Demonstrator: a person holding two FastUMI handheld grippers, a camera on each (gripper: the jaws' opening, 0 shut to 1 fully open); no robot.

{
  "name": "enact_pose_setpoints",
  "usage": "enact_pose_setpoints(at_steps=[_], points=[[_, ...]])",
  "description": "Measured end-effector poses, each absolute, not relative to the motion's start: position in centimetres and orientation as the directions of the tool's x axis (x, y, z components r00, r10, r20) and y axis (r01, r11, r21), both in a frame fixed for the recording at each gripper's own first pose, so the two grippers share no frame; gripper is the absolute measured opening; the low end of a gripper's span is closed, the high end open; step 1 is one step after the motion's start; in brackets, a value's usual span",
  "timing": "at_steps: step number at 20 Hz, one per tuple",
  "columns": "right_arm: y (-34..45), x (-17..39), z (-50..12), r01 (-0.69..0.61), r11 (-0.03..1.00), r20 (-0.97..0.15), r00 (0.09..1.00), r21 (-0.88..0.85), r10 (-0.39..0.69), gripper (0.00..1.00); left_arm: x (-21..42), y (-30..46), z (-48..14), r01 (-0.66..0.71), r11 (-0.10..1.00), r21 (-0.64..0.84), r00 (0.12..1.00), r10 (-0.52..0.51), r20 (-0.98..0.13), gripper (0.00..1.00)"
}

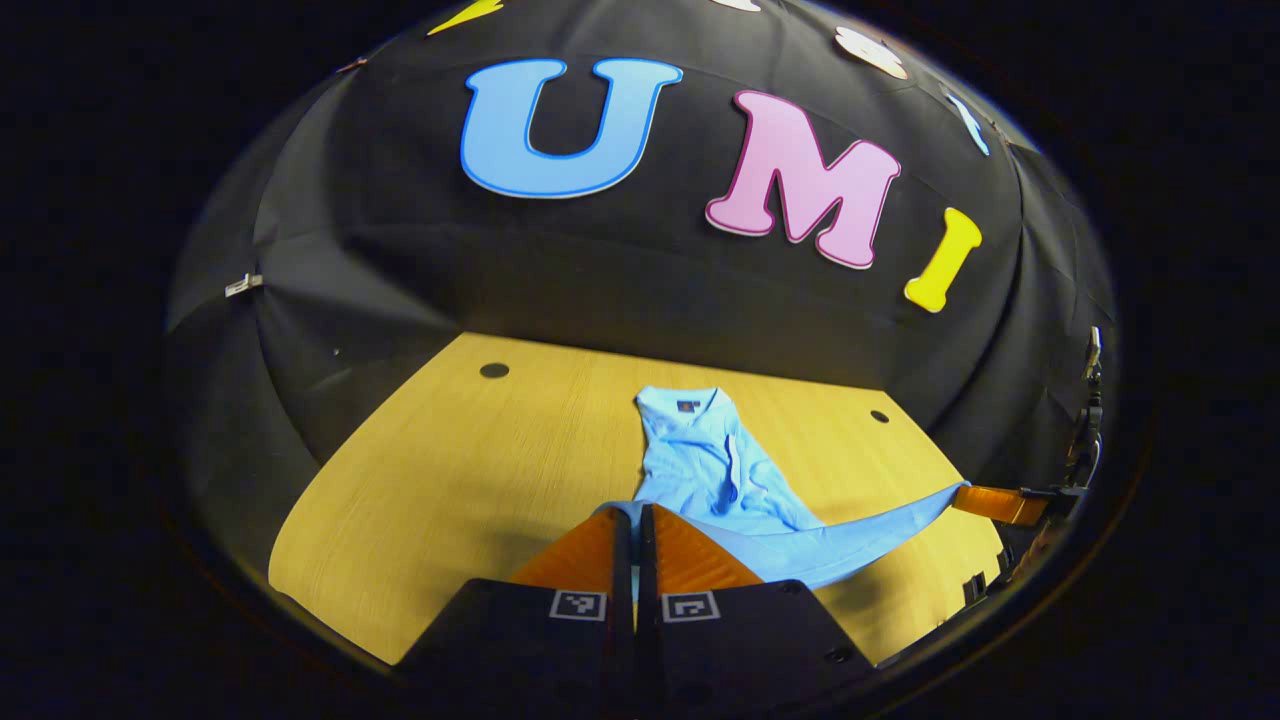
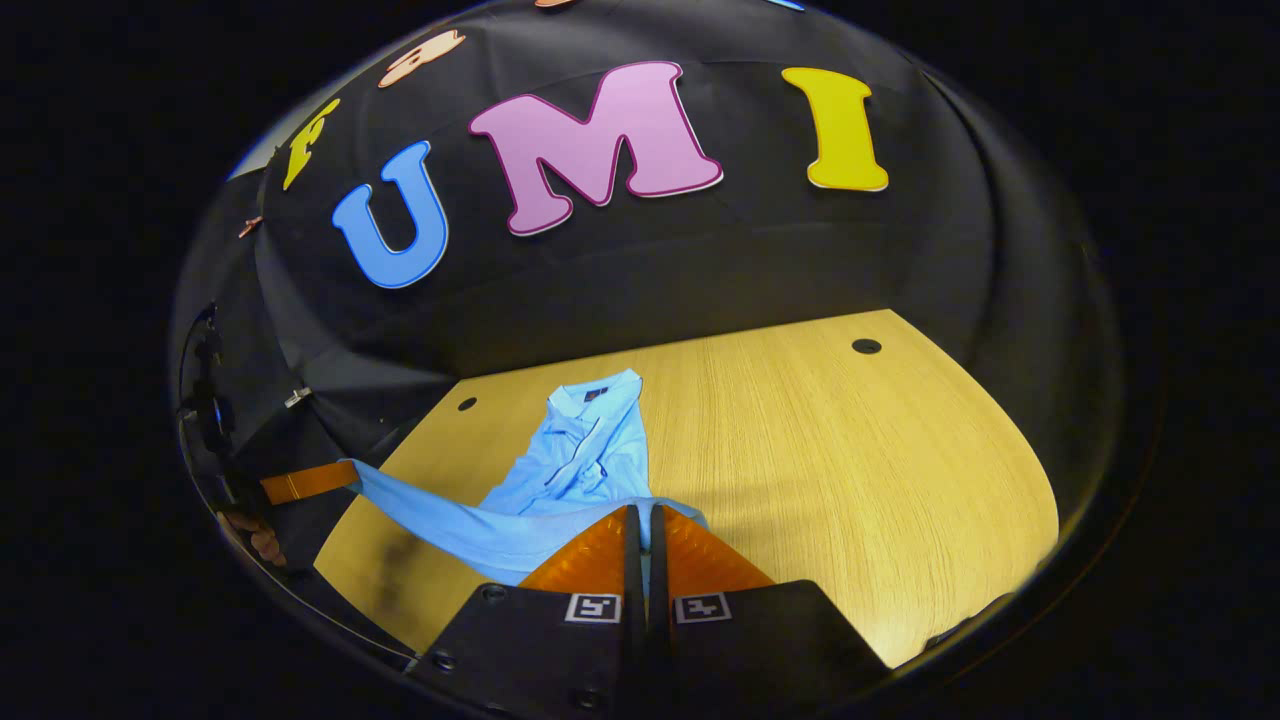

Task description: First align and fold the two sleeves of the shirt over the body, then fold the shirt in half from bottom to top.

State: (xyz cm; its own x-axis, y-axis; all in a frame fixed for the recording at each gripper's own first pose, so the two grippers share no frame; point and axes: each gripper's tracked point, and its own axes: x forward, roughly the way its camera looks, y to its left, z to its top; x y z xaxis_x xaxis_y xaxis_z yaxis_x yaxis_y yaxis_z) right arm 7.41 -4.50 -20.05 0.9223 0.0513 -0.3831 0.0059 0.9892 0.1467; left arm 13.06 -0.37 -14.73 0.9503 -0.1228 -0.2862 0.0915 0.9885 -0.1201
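A light blue collared shirt (image 1: 715,465) lies on the wooden table (image 1: 450,480), collar toward the far wall, its bottom hem lifted and stretched between both grippers. In the left gripper view my left gripper (image 1: 635,512) is shut on one hem corner; the right gripper (image 1: 962,492) holds the other corner at the far right. The right gripper view shows the shirt (image 2: 570,460) with my right gripper (image 2: 644,510) shut on its hem corner, and the left gripper (image 2: 352,468) pinching the far corner at the left, held by a hand (image 2: 255,538).
The table (image 2: 850,470) has small dark round holes (image 1: 494,370) (image 2: 866,346) near its back corners. Black cloth walls close the booth behind and at the sides. Bare wood stretches left of the shirt in the left gripper view and right of it in the right gripper view.
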Motion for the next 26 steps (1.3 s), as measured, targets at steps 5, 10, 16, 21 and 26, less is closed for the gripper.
enact_pose_setpoints(at_steps=[5, 10, 16, 21, 26], points=[[-5.3, 13.8, -16.3, -0.005, 0.99, -0.313, 0.948, 0.141, 0.05, 0.05, 18.7, 0.4, -10.4, 0.077, 0.989, -0.129, 0.974, -0.102, -0.203, 0.06], [-6.6, 21.0, -14.5, -0.003, 0.992, -0.28, 0.959, 0.123, 0.038, 0.05, 25.3, 1.4, -9.0, 0.037, 0.994, -0.101, 0.984, -0.054, -0.172, 0.06], [-7.5, 29.0, -15.1, 0.012, 0.995, -0.278, 0.96, 0.095, 0.015, 0.05, 33.5, 1.2, -8.7, 0.005, 0.999, -0.045, 0.986, -0.012, -0.164, 0.06], [-8.1, 34.5, -15.7, 0.023, 0.997, -0.279, 0.96, 0.078, 0.0, 0.05, 39.1, 1.2, -8.3, -0.011, 1.0, -0.004, 0.988, 0.01, -0.152, 0.06], [-9.8, 39.1, -17.7, 0.05, 0.997, -0.305, 0.952, 0.066, -0.028, 0.05, 44.0, 1.5, -10.5, -0.042, 0.999, 0.001, 0.981, 0.041, -0.189, 0.06]])
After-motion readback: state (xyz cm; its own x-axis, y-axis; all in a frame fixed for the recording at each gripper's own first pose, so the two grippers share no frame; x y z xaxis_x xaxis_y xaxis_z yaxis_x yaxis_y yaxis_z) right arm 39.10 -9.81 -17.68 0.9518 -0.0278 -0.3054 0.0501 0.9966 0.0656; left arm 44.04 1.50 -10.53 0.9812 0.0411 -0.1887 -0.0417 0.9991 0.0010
